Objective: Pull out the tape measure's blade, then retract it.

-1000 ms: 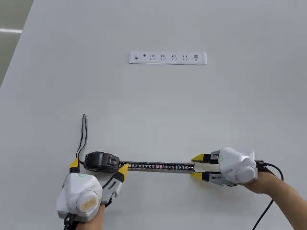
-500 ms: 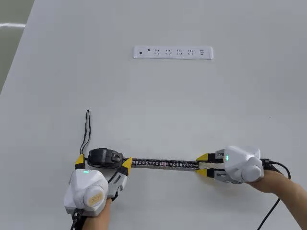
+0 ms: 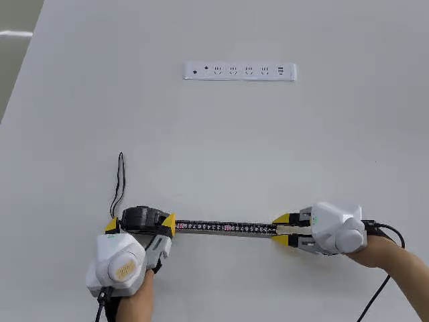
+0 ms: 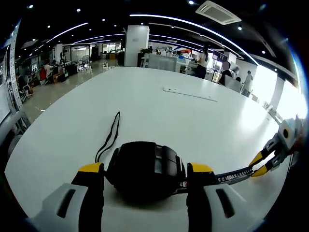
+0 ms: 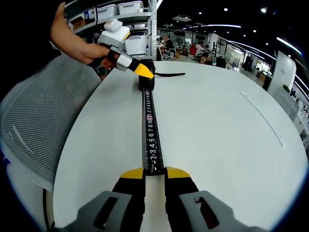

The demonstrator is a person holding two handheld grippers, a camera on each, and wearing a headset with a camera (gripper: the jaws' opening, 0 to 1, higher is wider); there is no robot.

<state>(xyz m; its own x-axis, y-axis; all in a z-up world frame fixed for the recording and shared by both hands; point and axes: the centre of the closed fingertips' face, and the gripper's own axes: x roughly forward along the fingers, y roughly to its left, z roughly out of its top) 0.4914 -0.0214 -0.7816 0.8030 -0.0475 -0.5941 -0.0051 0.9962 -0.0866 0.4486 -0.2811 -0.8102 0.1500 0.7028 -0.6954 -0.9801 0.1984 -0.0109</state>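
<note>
Close to the near edge of the tabletop (image 3: 301,147), somewhat left of its middle: tape measure case (image 3: 143,219), black, lying flat on the surface. Clamped there by the left gripper (image 3: 139,225), with one yellow-tipped jaw pressed against each side of it. From the back of the case, a thin black strap (image 3: 119,184) trailing away toward the far edge.

From the case toward the right edge: blade (image 3: 224,228), drawn out and resting flat on the tabletop, with its long axis roughly parallel to the near edge. Pinched at its free end by the right gripper (image 3: 281,229), jaws brought almost together with the blade tip between them. Confirmed in the right gripper view, where the numbered strip runs straight from between the jaws up to the case.

Judged as the pulled-out stage, with the retracting not yet done. Turning on one relation: case on the left, blade end on the right, and both on a single line. So the blade end to be brought back leftward, exactly along this line, while the case is held fixed. Better not to let go at once, because of a likely snap back by the spring. Any drift of the right gripper toward the near or far edge likely to bend or twist the blade.

Well apart, nearer the far edge: white power strip (image 3: 240,71), not in the way.
</note>
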